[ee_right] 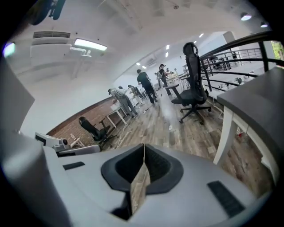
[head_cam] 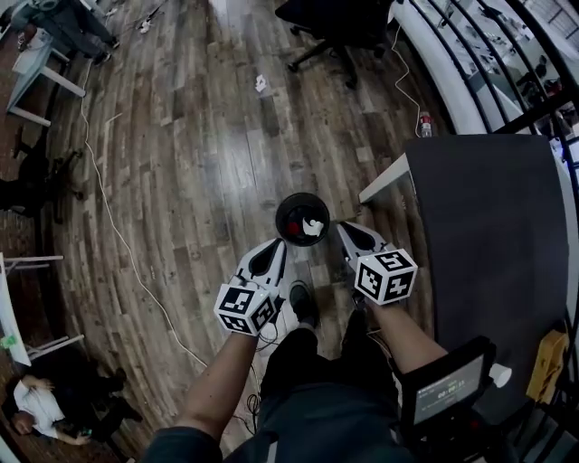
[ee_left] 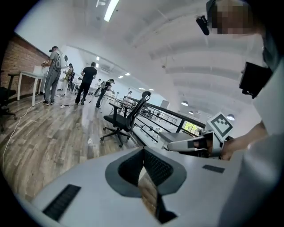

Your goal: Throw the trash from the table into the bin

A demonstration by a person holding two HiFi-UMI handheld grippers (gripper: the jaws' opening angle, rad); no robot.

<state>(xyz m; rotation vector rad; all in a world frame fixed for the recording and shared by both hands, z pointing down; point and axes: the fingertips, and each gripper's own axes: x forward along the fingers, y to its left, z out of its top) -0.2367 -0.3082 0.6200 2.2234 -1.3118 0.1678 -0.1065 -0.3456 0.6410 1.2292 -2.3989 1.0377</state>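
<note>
Left tool [head_cam: 278,246] is closed tight, nothing btwn its jaws: we see the tips meet in the left gripper view. Right tool [head_cam: 347,230] is closed the same way, also empty, tips touching in the right gripper view. We hold both side by side, pointing fwd and somewhat down; in the head view their tips sit either side of the bin [head_cam: 299,198]. Bin is black and round and stands on the wood floor [head_cam: 199,163] just off the left edge of the counter [head_cam: 488,235], near its far-left corner. Trash [head_cam: 312,228], a white crumpled wad, lies inside the bin, toward its right side. Counter top is dark, w/ a white leg [ee_right: 225,133] under that corner. A second white scrap [head_cam: 261,83] lies on the floor well beyond the bin, near a black chair [head_cam: 330,27]. White cable [head_cam: 118,235] runs across the floor at left. In the left gripper view we see the right tool just alongside, its marker cube [ee_left: 220,125] up. Several ppl [ee_left: 88,82] stand at desks far back in the room.
</note>
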